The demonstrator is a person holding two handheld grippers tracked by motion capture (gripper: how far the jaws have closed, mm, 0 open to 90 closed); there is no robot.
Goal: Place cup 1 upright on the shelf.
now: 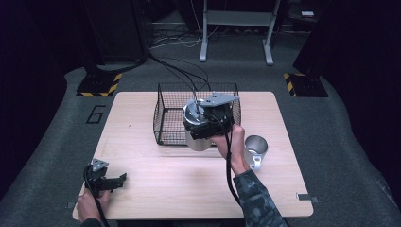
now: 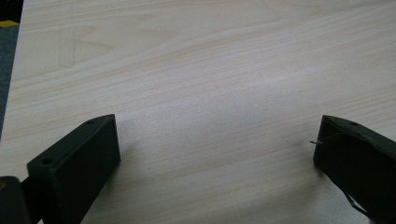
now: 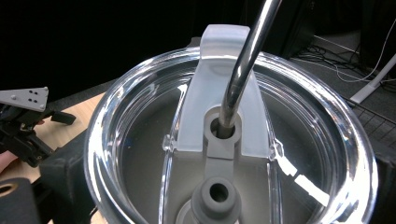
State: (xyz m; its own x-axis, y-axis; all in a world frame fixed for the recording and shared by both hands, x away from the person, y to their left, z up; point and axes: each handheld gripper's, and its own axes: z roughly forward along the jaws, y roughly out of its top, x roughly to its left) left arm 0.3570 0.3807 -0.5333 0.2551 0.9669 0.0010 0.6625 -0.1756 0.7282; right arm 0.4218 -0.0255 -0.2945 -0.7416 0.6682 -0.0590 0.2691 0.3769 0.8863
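A steel tumbler with a clear lid and a metal straw hangs at the front wall of the black wire basket. My right gripper is shut on it, with one black jaw on each side of the lid in the right gripper view. Whether the tumbler is over the basket or just in front of it, I cannot tell. My left gripper rests near the table's front left corner. It stands open over bare wood with nothing between its fingers.
A steel mug with a handle stands on the table just right of my right hand. The wooden table has bare room along its front and left. Cables run from the basket's far side to the floor.
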